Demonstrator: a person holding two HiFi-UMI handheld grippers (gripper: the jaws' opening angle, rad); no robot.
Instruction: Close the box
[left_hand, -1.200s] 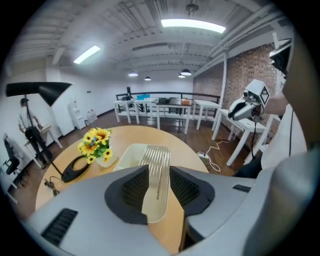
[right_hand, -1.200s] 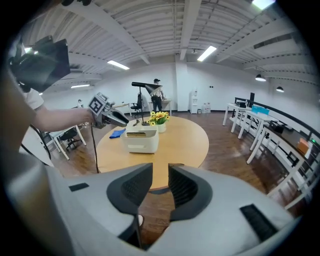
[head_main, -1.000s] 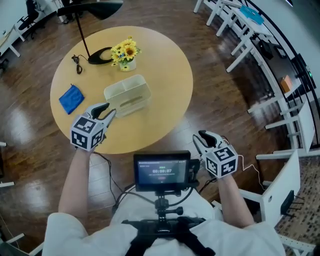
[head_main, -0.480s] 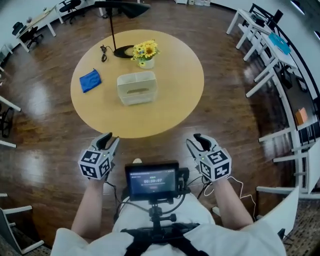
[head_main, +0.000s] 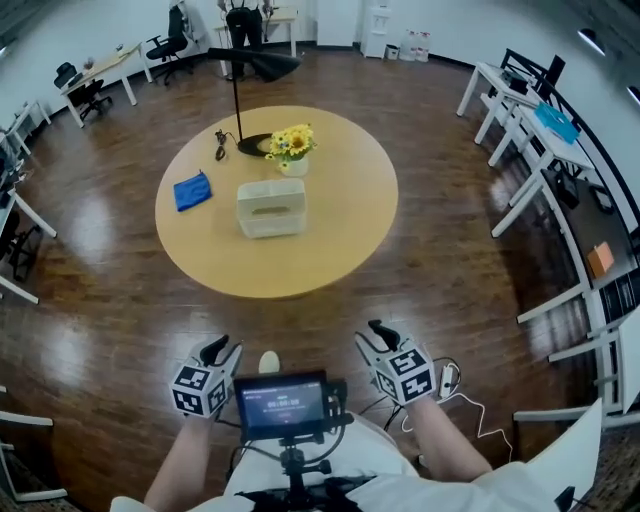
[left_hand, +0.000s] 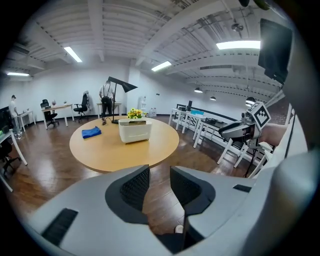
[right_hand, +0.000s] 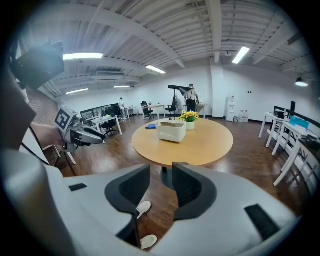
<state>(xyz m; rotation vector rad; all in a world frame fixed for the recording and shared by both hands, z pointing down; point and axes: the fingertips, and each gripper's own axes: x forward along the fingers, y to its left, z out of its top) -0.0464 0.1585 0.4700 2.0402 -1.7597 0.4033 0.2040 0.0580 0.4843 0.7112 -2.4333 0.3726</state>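
The pale, translucent box (head_main: 271, 207) stands on the round wooden table (head_main: 330, 250), its lid lying flat on top. It also shows in the left gripper view (left_hand: 135, 130) and the right gripper view (right_hand: 171, 131). Both grippers are held low near the person's body, well short of the table and over the wood floor. My left gripper (head_main: 215, 352) is open by a narrow gap, with nothing between the pads. My right gripper (head_main: 380, 333) is likewise open and holds nothing.
On the table behind the box are a pot of yellow flowers (head_main: 290, 145), a blue cloth (head_main: 192, 190) and a black lamp (head_main: 245, 90). A small screen (head_main: 282, 405) sits on the chest rig. White desks (head_main: 530, 130) line the right side, and office chairs (head_main: 170, 45) stand at the back.
The person has stepped back from the table. The left gripper, which was over the table edge near the box, and the right gripper are now both far from it.
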